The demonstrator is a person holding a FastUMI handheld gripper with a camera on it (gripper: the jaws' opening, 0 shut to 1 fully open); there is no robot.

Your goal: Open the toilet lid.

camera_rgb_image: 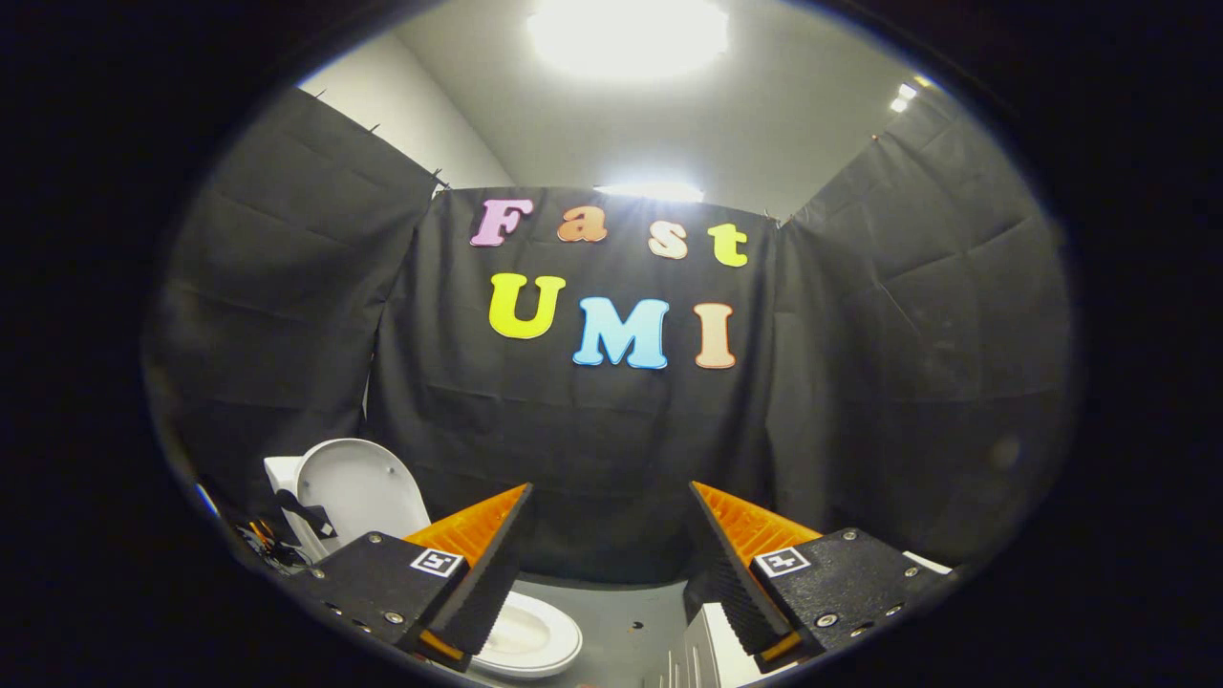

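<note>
The claw [611, 502] hangs wide open, its two fingers spread well apart and nothing between them; each finger's block carries a small square black-and-white marker tag, a coded pattern with no readable words. Just under and past the left finger sits the white oval toilet bowl and seat [535, 642], its rim partly hidden by that finger. Behind the left finger, the white rounded plastic toilet lid [358, 492] stands upright, already raised and leaning back against the white tank [280, 473]. Below the right finger, a white ribbed box-like unit [712, 655] peeks in, too cut off to identify. Between the fingers lies grey floor [626, 612]. Beyond, the black cloth wall [592, 459], then a bright ceiling lamp [626, 33].
</note>
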